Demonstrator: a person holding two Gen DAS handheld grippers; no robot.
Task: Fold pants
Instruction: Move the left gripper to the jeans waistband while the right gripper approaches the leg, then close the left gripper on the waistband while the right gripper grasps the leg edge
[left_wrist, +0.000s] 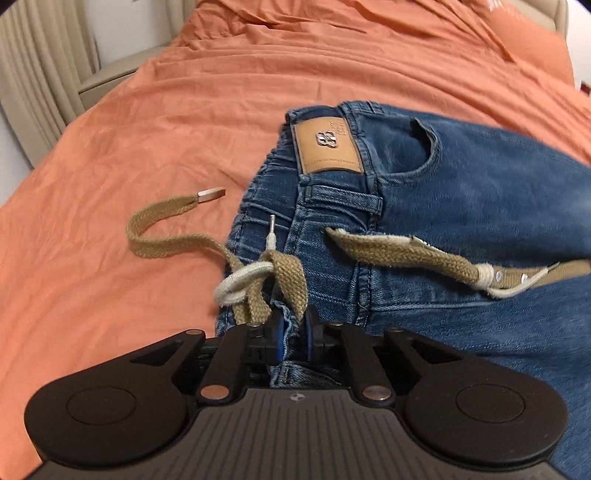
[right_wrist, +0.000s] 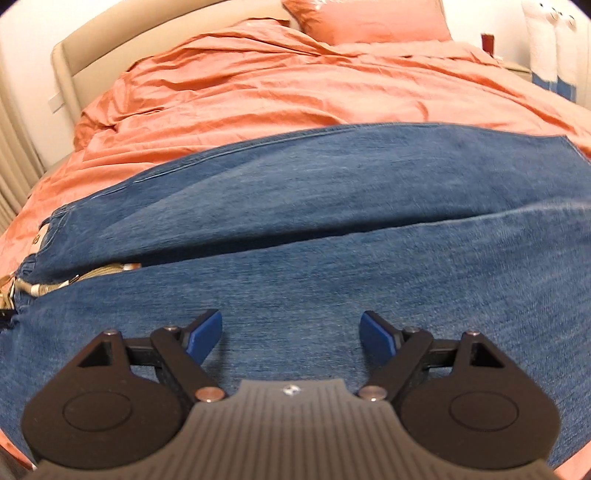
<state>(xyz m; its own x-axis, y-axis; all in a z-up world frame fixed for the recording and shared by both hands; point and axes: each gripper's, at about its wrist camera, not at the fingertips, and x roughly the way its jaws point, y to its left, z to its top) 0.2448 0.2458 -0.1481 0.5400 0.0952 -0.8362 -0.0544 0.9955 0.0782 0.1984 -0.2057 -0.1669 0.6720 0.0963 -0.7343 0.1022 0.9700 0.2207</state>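
Observation:
Blue jeans (left_wrist: 461, 206) lie on an orange bed sheet (left_wrist: 147, 155), with a tan leather patch (left_wrist: 327, 147) on the waistband and a tan woven belt (left_wrist: 402, 254) threaded through it. My left gripper (left_wrist: 293, 338) is shut on a fold of denim at the waistband, right by the knotted belt end (left_wrist: 266, 284). In the right wrist view the jeans (right_wrist: 332, 221) spread across the frame, one leg lying over the other. My right gripper (right_wrist: 291, 334) is open, hovering just above the near leg and holding nothing.
A loose belt end with a metal tip (left_wrist: 210, 194) lies on the sheet left of the jeans. A beige headboard (right_wrist: 110, 40) and an orange pillow (right_wrist: 369, 18) are at the far end. Curtains (left_wrist: 37, 74) hang at left.

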